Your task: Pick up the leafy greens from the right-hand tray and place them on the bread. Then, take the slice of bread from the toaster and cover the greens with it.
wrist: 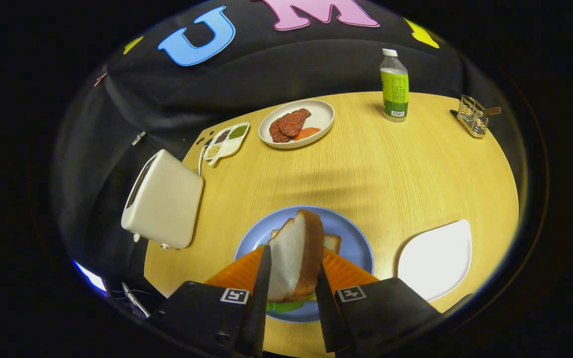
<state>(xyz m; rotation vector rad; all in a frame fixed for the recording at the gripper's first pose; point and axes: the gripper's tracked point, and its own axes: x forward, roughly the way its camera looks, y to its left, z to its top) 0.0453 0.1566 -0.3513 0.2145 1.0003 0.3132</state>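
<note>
One white bread slice (294, 256) was clamped upright between both fingers of the gripper (291, 293), above leafy greens (286, 306) and a second slice (332, 242) on one round blue plate (351, 233); bottle (394, 85) label print was unreadable.

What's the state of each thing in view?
gripper: fingers shut on bread slice
bread slice: held on edge over blue plate
blue plate: holds bread and greens
greens: on plate, under slice
toaster: upright
white tray: bare
bottle: upright, capped
</note>
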